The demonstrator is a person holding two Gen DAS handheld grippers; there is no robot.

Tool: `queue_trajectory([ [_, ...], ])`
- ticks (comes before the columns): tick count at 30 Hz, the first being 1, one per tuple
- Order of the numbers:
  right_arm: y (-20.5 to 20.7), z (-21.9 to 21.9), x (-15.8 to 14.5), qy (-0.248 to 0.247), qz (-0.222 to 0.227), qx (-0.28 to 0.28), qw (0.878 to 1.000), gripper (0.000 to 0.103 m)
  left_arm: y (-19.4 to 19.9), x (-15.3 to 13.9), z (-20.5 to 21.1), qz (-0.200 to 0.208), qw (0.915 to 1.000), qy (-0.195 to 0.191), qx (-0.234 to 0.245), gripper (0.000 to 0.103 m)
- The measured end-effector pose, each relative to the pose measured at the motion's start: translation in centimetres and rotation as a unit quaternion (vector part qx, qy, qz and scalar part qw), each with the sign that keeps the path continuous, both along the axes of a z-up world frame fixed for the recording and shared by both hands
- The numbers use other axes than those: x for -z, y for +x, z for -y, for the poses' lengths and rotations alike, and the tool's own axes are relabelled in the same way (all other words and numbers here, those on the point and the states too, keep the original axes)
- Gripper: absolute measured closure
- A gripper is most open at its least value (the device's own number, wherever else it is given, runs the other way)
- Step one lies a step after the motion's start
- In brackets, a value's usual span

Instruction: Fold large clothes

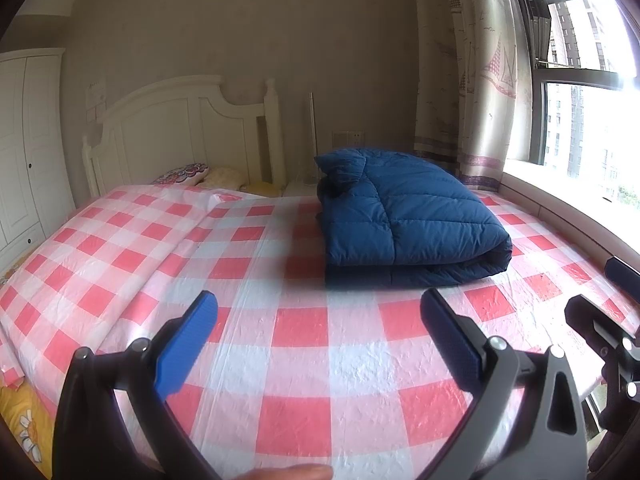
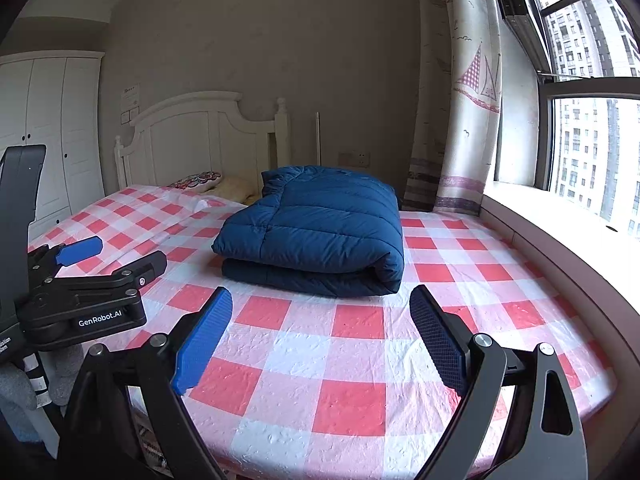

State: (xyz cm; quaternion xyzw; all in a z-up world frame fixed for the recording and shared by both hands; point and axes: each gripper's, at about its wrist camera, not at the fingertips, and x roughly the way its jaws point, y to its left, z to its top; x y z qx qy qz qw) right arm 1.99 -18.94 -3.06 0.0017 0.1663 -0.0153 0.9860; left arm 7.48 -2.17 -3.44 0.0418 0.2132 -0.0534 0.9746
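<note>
A dark blue quilted down coat [image 1: 404, 216] [image 2: 320, 228] lies folded into a thick bundle on the bed, whose cover is a red-and-white checked sheet [image 1: 304, 364] [image 2: 320, 364]. My left gripper [image 1: 320, 308] hovers over the sheet short of the bundle, jaws wide apart, nothing between its blue pads. My right gripper [image 2: 320, 300] stands likewise open in front of the bundle's near edge, clear of it. In the right wrist view the left gripper [image 2: 116, 256] shows at the left, open. Part of the right gripper [image 1: 608, 300] shows at the right edge of the left wrist view.
A white headboard [image 1: 180, 120] and pillows [image 1: 188, 172] stand at the bed's far end. A white wardrobe [image 1: 24, 140] is at the left. A curtain [image 1: 464, 80], window [image 2: 592, 140] and sill [image 2: 560, 216] run along the right. A fingertip [image 1: 296, 472] shows at the bottom.
</note>
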Motion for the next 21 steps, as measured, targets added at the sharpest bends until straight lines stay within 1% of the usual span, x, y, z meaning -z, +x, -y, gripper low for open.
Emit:
queue_trajectory([
  [15, 0.01, -0.55, 0.39, 0.003, -0.007, -0.011, 1.000, 0.016, -0.16, 0.27, -0.18, -0.004, 1.0000, -0.001, -0.001, 0.002],
  [21, -0.02, -0.65, 0.50, 0.003, -0.008, -0.011, 1.000, 0.016, -0.29, 0.31, -0.28, 0.001, 1.0000, -0.001, -0.002, 0.002],
])
